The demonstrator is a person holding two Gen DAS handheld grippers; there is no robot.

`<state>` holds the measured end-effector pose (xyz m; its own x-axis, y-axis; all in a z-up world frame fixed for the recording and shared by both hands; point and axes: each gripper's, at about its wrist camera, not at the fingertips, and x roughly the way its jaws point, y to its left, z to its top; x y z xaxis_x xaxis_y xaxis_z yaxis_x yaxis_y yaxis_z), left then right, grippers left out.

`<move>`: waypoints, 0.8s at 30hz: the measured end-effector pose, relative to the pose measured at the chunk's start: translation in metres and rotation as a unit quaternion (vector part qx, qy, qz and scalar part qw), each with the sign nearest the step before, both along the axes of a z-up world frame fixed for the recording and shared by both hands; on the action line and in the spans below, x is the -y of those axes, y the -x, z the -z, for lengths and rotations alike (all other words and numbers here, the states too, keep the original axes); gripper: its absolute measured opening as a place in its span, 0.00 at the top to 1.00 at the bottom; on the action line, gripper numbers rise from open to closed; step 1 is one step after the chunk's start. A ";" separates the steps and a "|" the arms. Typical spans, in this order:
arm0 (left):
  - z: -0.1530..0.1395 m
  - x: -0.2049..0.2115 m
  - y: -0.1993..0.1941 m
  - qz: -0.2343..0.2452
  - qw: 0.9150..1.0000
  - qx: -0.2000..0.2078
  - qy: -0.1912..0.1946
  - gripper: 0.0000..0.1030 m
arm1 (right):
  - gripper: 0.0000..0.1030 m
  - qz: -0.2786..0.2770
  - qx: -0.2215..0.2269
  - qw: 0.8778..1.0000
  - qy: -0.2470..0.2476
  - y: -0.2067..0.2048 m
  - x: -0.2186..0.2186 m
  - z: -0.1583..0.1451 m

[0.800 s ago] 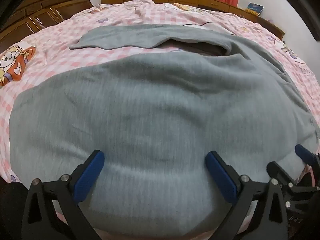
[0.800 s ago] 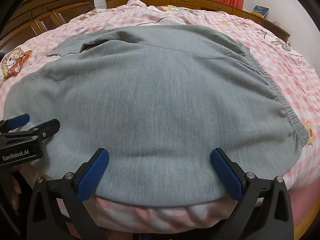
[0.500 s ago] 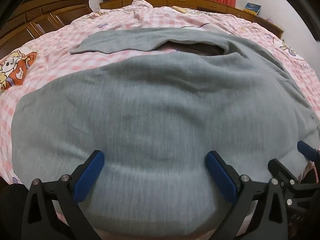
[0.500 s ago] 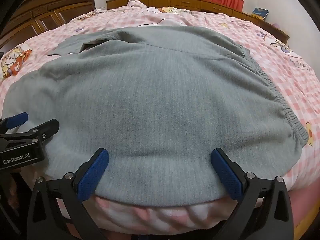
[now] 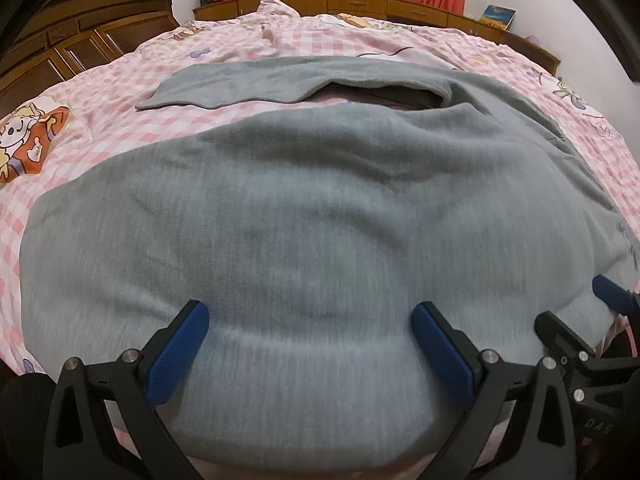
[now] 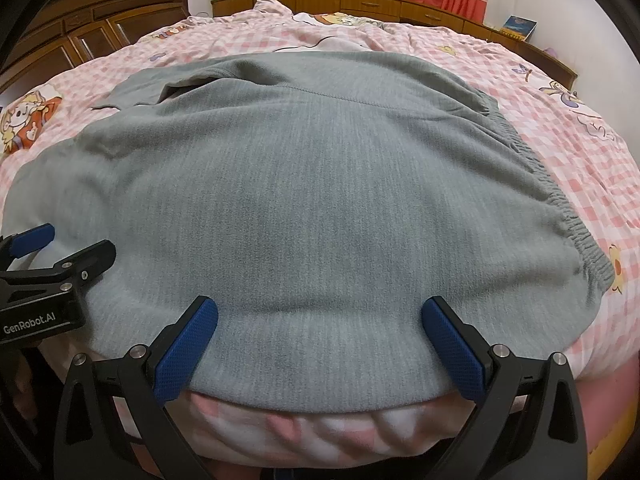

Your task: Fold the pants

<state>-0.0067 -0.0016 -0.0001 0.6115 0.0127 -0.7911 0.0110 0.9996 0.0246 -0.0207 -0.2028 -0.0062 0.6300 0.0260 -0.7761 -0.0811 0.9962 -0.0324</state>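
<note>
Grey fleece pants [image 5: 312, 216] lie spread across the pink checked bed [image 5: 100, 136]. One leg [image 5: 248, 80] stretches to the far left; the near leg fills most of the left wrist view. In the right wrist view the pants [image 6: 304, 200] show their elastic waistband [image 6: 560, 208] at the right. My left gripper [image 5: 310, 344] hovers open over the near edge of the leg, nothing between its blue pads. My right gripper [image 6: 320, 340] is open too, over the near edge by the waist. Each gripper shows in the other's view: the right gripper [image 5: 592, 320], the left gripper [image 6: 52, 252].
A dark wooden wardrobe [image 5: 60, 40] stands at the left, and a low wooden cabinet [image 5: 380, 4] with red curtains behind it runs along the far wall. A cartoon print [image 5: 24, 140] marks the bedsheet at the left. The bed's front edge [image 6: 320, 428] lies just under my right gripper.
Both grippers have drawn back and risen slightly, so the pants look a little smaller and lower in each view. The pants have not moved. Both stay open.
</note>
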 end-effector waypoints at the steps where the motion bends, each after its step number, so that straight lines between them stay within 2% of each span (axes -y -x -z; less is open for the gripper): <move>1: 0.000 -0.001 0.000 0.001 1.000 0.000 0.002 0.00 | 0.00 0.000 0.000 1.000 0.000 0.000 0.000 0.000; 24: 0.002 -0.003 0.002 0.015 1.000 -0.003 0.006 0.00 | 0.00 -0.002 -0.008 1.000 0.001 -0.001 0.000 0.000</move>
<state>-0.0085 0.0018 -0.0016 0.6071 -0.0158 -0.7945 0.0420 0.9990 0.0122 -0.0199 -0.2025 -0.0063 0.6180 0.0272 -0.7857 -0.0857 0.9958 -0.0329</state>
